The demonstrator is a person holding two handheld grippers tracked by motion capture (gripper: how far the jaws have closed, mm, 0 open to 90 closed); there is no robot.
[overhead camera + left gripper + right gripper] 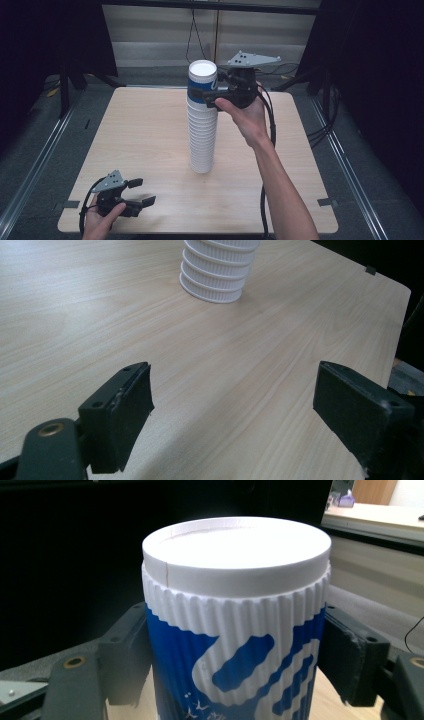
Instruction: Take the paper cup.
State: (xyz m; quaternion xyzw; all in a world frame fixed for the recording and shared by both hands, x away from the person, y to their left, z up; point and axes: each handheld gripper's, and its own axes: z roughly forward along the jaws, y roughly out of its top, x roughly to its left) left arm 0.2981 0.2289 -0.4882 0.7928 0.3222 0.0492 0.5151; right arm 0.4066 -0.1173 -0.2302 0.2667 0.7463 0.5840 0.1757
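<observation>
My right gripper [212, 94] clamps the top cup [235, 625], blue and white, between both jaws, atop the cup stack [202, 135] mid-table. My left gripper [137, 192] rests released at the near left corner.

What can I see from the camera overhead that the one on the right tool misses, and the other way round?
High view: the whole tall stack of white ribbed paper cups on the light wooden table, plus the left tool open near the front edge. Right gripper view: the blue-and-white pattern and flat upturned base up close. Both: the right tool closed on the blue-and-white ribbed top cup.
</observation>
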